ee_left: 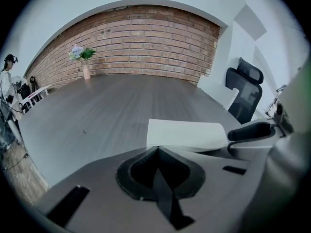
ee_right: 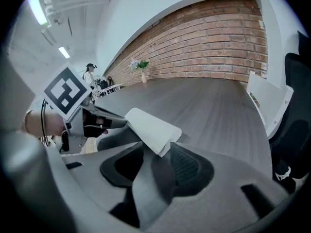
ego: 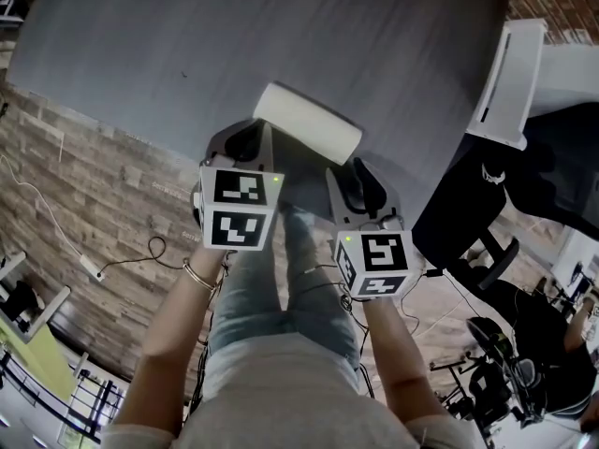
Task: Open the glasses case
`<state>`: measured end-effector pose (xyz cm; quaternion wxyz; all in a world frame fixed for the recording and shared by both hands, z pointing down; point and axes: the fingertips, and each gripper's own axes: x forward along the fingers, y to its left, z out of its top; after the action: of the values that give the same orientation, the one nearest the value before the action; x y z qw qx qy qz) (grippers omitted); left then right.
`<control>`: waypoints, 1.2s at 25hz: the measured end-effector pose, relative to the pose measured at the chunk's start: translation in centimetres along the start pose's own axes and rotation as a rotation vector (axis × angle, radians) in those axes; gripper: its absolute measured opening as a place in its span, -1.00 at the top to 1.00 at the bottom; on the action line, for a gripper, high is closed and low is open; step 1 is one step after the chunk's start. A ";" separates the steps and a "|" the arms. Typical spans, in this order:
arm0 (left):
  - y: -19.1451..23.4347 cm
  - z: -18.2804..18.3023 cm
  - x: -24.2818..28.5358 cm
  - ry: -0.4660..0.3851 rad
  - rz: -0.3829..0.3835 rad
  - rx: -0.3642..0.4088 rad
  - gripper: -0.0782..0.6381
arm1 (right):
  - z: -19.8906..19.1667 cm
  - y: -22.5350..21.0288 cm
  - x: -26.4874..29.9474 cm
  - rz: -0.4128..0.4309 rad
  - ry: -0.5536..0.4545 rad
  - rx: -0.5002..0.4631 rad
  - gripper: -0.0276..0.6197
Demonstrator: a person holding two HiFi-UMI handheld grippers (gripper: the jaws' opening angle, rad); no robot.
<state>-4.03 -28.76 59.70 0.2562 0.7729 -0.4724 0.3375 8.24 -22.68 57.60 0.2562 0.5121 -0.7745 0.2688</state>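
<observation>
The white glasses case (ego: 307, 123) lies closed on the grey table (ego: 187, 45), close to its near edge. My left gripper (ego: 251, 137) sits at the case's left end. In the left gripper view its jaws (ee_left: 156, 148) meet with nothing between them, and the case (ee_left: 187, 134) lies just past their tips. My right gripper (ego: 354, 168) is at the case's right end. In the right gripper view the case's corner (ee_right: 154, 127) sits between the jaws (ee_right: 159, 148), whose pads press against it.
A black office chair (ego: 487, 241) and a white panel (ego: 510, 82) stand off the table's right edge. A vase of flowers (ee_left: 83, 62) stands at the far end by the brick wall. A person (ee_left: 7, 79) stands far left.
</observation>
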 end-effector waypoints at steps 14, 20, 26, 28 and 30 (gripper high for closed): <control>0.2 -0.3 -0.1 0.037 -0.007 0.011 0.78 | -1.3 -0.2 1.5 -0.076 0.073 -0.117 0.37; 0.2 -0.2 0.1 0.025 -0.013 0.011 0.78 | -0.8 -0.1 1.9 -0.100 0.060 -0.145 0.38; 0.2 -0.4 0.1 0.036 -0.009 0.021 0.78 | -0.9 -0.4 2.0 -0.127 0.061 -0.163 0.41; 0.1 -0.4 0.1 0.039 -0.007 0.028 0.78 | -0.7 -0.4 1.9 -0.131 0.052 -0.160 0.41; 0.1 -0.4 0.1 0.036 -0.007 0.027 0.78 | -0.3 -0.4 1.6 -0.135 0.036 -0.154 0.41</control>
<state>-4.24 -28.61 59.99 0.2553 0.7718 -0.4602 0.3569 8.07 -23.67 58.91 0.3263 0.5370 -0.7518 0.2000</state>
